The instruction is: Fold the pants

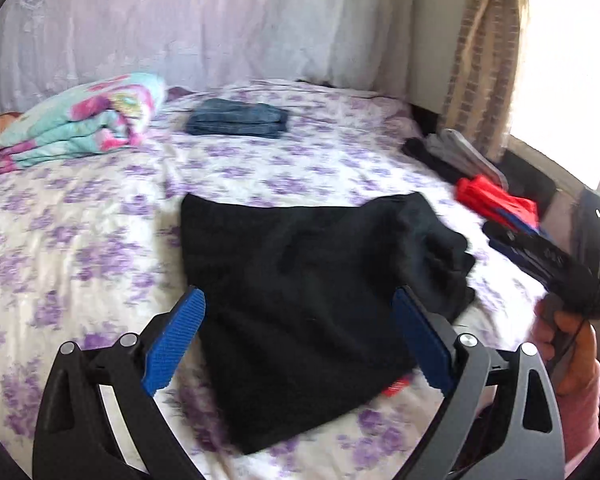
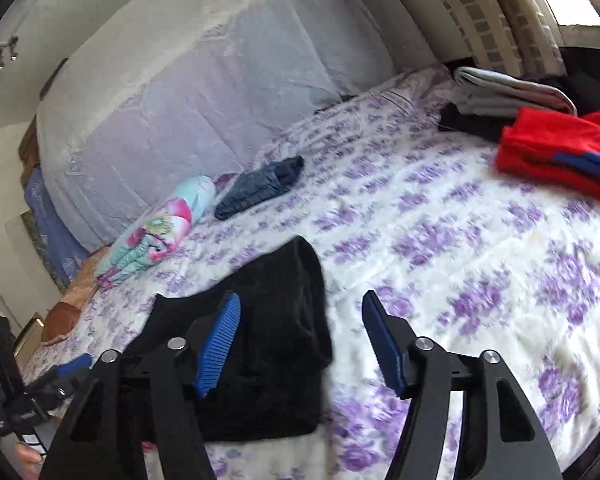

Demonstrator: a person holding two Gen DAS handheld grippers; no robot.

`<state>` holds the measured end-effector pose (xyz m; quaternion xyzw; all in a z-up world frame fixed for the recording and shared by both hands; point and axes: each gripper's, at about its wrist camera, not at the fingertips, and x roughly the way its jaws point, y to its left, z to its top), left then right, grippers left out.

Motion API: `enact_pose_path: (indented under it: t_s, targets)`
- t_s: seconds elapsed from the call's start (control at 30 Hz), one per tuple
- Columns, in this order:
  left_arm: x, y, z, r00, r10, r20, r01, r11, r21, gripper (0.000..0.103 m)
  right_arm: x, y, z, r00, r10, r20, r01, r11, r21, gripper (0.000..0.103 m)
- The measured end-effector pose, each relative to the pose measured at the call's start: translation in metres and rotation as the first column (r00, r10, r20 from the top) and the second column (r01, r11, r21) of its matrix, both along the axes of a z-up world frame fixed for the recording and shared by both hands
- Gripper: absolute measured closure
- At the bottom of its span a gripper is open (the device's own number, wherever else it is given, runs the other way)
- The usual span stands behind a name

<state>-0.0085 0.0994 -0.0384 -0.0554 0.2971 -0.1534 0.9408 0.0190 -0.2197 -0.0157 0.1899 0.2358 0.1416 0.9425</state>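
Two wrist fisheye views look forward and slightly down over a floral bedspread [image 1: 100,240], each from close above it. The left view faces the headboard; the right sits further right, angled toward ten o'clock. Both share the black pants [image 1: 300,300] and folded jeans [image 2: 260,188].

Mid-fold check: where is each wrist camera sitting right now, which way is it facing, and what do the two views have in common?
Left wrist: on the left gripper, open, angled down over the black pants, facing the headboard; the right gripper and a hand show at right.
Right wrist: on the right gripper, open, off the pants' right edge, facing across the bed; the left gripper shows at lower left.
Shared: pants, folded jeans, floral blanket, red garment.
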Motion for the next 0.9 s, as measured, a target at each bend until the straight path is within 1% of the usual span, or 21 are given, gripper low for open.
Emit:
enact_pose_path:
  t_s: [0.03,0.1,0.13,0.17,0.2,0.23,0.27,0.3,0.33,0.43,0.5,0.53,0.6,0.63,0.7,0.73,0.77,0.8,0.83,0.87,0.9]
  targets:
    - [0.002,-0.004,-0.003,0.999,-0.032,-0.014,0.032,0.999,-0.016,0.010,0.002,0.008,0.009,0.998,0.060,0.030,-0.060,0.998,0.008,0.046]
    - [0.011,-0.015,-0.020,0.992,-0.087,-0.088,0.082,0.995,-0.055,0.010,0.014,0.029,0.018,0.976,0.211,0.051,-0.213,0.977,0.035,0.048]
    - [0.015,-0.020,-0.032,0.985,-0.106,-0.136,0.097,0.993,-0.073,0.010,0.023,0.041,0.018,0.955,0.295,0.040,-0.297,0.953,0.063,0.048]
    - [0.016,-0.023,-0.040,0.983,-0.101,-0.155,0.092,0.994,-0.067,0.010,0.034,0.051,0.013,0.931,0.365,0.024,-0.366,0.926,0.090,0.048]
    - [0.015,-0.025,-0.045,0.984,-0.091,-0.153,0.084,0.995,-0.049,0.010,0.044,0.058,0.004,0.923,0.385,-0.010,-0.383,0.919,0.095,0.047]
    - [0.011,-0.027,-0.047,0.986,-0.087,-0.140,0.084,0.996,-0.026,0.010,0.055,0.061,-0.012,0.936,0.336,-0.105,-0.330,0.942,0.067,0.047]
    - [0.006,-0.029,-0.048,0.988,-0.088,-0.129,0.089,0.996,0.002,0.010,0.063,0.057,-0.031,0.941,0.277,-0.196,-0.273,0.961,0.048,0.050]
    - [0.000,-0.029,-0.049,0.988,-0.094,-0.121,0.096,0.995,0.012,0.010,0.062,0.052,-0.041,0.940,0.280,-0.194,-0.271,0.960,0.072,0.062]
    - [-0.005,-0.027,-0.050,0.988,-0.100,-0.115,0.104,0.994,0.023,0.010,0.053,0.041,-0.046,0.948,0.280,-0.154,-0.271,0.959,0.080,0.069]
    - [-0.014,-0.016,-0.052,0.987,-0.115,-0.110,0.119,0.993,0.026,0.010,0.033,0.029,-0.039,0.951,0.256,-0.174,-0.257,0.966,0.015,0.069]
    - [-0.013,-0.007,-0.045,0.985,-0.126,-0.117,0.123,0.992,-0.026,0.010,0.026,0.033,-0.031,0.948,0.241,-0.209,-0.253,0.967,-0.031,0.068]
    - [-0.012,-0.004,-0.040,0.985,-0.130,-0.113,0.124,0.991,-0.058,0.010,0.024,0.039,-0.021,0.951,0.228,-0.208,-0.246,0.967,-0.068,0.065]
    - [-0.009,0.001,-0.031,0.987,-0.141,-0.075,0.131,0.984,-0.120,0.010,0.023,0.056,0.000,0.957,0.251,-0.146,-0.267,0.958,-0.106,0.061]
    - [-0.007,0.001,-0.028,0.987,-0.149,-0.051,0.141,0.980,-0.141,0.010,0.026,0.071,0.012,0.946,0.311,-0.095,-0.320,0.941,-0.109,0.061]
    - [0.004,-0.003,-0.028,0.987,-0.157,-0.039,0.149,0.975,-0.164,0.009,0.037,0.097,0.024,0.914,0.399,-0.070,-0.404,0.910,-0.098,0.061]
    - [0.010,-0.005,-0.034,0.986,-0.153,-0.063,0.140,0.975,-0.171,0.009,0.050,0.117,0.026,0.887,0.456,-0.077,-0.461,0.883,-0.083,0.062]
    - [0.018,-0.006,-0.044,0.983,-0.149,-0.111,0.126,0.974,-0.187,0.009,0.060,0.131,0.025,0.863,0.496,-0.095,-0.503,0.861,-0.073,0.063]
    - [0.021,-0.005,-0.051,0.980,-0.146,-0.133,0.117,0.972,-0.205,0.009,0.077,0.151,0.019,0.823,0.550,-0.144,-0.561,0.826,-0.057,0.063]
    - [0.018,-0.004,-0.054,0.982,-0.139,-0.126,0.111,0.971,-0.210,0.009,0.093,0.167,0.009,0.772,0.601,-0.207,-0.618,0.785,-0.026,0.063]
    - [0.014,-0.006,-0.054,0.984,-0.138,-0.111,0.116,0.975,-0.189,0.009,0.108,0.181,-0.001,0.718,0.641,-0.270,-0.664,0.748,0.009,0.063]
    - [0.011,-0.009,-0.054,0.985,-0.139,-0.105,0.121,0.979,-0.166,0.009,0.123,0.193,-0.013,0.669,0.663,-0.336,-0.696,0.718,0.029,0.065]
